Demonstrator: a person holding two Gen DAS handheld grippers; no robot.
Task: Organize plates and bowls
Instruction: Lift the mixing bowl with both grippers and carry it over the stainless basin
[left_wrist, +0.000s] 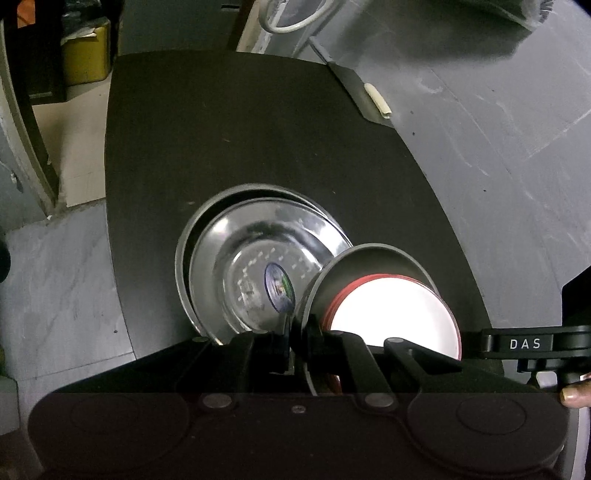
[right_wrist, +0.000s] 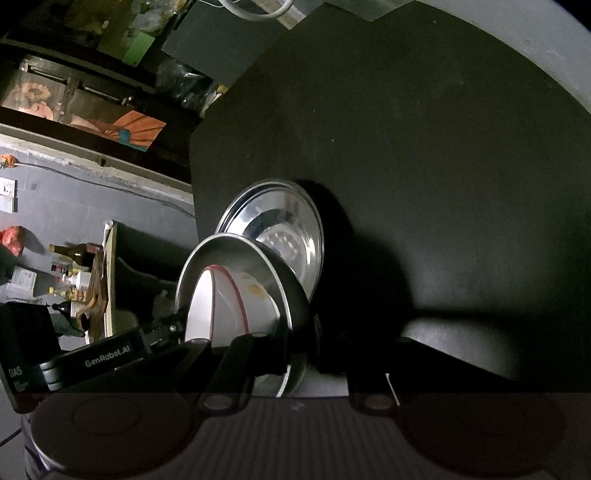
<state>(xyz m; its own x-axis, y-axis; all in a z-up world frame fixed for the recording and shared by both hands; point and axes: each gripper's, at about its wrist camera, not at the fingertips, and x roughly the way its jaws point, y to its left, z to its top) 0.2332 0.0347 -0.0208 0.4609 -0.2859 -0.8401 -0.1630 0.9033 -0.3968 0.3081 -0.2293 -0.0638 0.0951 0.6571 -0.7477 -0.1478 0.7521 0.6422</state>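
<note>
A stack of steel plates (left_wrist: 258, 254) lies on the black table (left_wrist: 240, 147), a sticker at the top plate's centre. Both grippers hold a steel bowl (left_wrist: 373, 258) tilted above the stack's near right edge; a white bowl with a red rim (left_wrist: 399, 314) sits nested inside it. My left gripper (left_wrist: 297, 332) is shut on the steel bowl's left rim. My right gripper (right_wrist: 301, 343) is shut on the bowl's (right_wrist: 236, 254) other rim, and the white bowl (right_wrist: 236, 302) shows inside. The plates (right_wrist: 288, 229) lie just beyond.
The black table (right_wrist: 443, 147) stretches far ahead and to the right of the plates. Grey floor (left_wrist: 55, 295) lies to the left. A shelf with bottles (right_wrist: 74, 273) stands off the table's left side.
</note>
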